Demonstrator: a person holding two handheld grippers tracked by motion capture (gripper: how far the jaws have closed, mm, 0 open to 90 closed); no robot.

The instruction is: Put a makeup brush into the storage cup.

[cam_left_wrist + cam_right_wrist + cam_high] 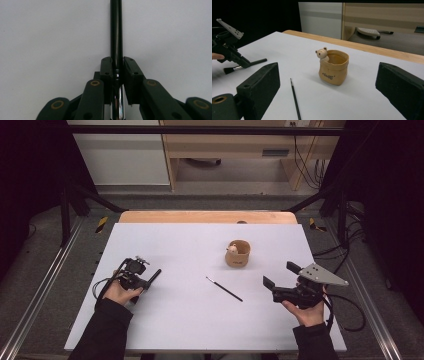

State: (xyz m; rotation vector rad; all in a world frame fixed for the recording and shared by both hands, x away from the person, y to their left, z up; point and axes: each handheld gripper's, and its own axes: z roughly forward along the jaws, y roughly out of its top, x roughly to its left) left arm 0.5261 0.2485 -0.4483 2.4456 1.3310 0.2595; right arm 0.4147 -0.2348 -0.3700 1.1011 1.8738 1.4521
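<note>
So my left gripper (117, 65) has clamped down on the thick brush (116, 32); in the left gripper view both pads sit tight on it right where the black handle meets the shiny metal ferrule, handle running straight out past the fingertips over the white table sheet (190, 320); from the right gripper view I can see the dark bristle end poking out behind the fingers, low over the sheet, though I can't tell if it actually touches; my right gripper (328, 87) is spread wide with nothing in it, the two pads standing well apart; the thin brush (295, 100) lies flat on the sheet between those open fingers, closer to the left-hand pad in that view, touched by neither; just past the fingertips sits the little tan pot (334, 66), upright, with a bear figure (321, 53) peeking over its rim on the side facing my left gripper; from the high view the pot is beyond the thin brush's far end, and my two grippers are well apart on opposite sides of it all.
</note>
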